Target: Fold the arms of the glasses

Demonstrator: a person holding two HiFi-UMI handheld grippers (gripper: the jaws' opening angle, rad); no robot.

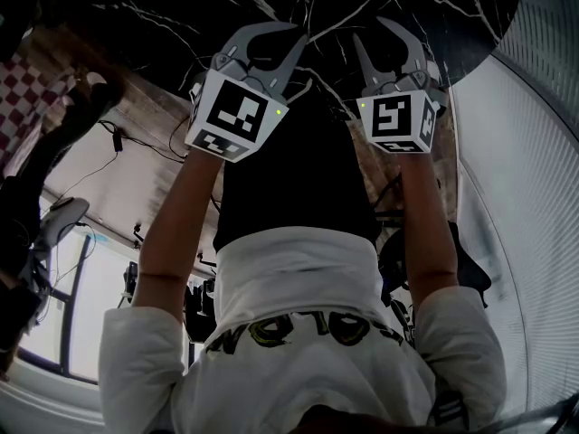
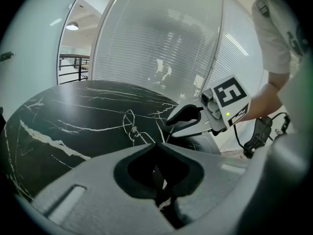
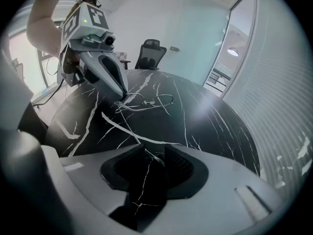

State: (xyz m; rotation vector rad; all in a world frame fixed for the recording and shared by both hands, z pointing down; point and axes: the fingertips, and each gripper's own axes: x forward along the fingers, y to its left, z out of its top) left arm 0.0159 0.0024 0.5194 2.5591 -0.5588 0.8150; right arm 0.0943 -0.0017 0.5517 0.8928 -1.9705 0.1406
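Observation:
Thin wire-framed glasses (image 3: 149, 102) lie on the black marble table (image 3: 215, 126). In the left gripper view the glasses (image 2: 129, 124) sit just ahead of my left gripper (image 2: 157, 146), and one arm runs back into its closed jaws. The right gripper view shows the left gripper (image 3: 124, 97) tip down at the glasses' near end. My right gripper (image 3: 149, 151) stands open just short of the glasses, with a thin pale line, arm or marble vein, leading into its gap. From the left gripper view the right gripper (image 2: 170, 121) hovers beside the lenses. The head view shows both grippers, left (image 1: 301, 39) and right (image 1: 369, 31), but not the glasses.
The table (image 2: 58, 111) is round, its edge curving close to a glass wall with blinds (image 2: 161, 43). An office chair (image 3: 150, 50) stands beyond the far rim. Cables (image 1: 136, 143) trail on the floor below the person's arms.

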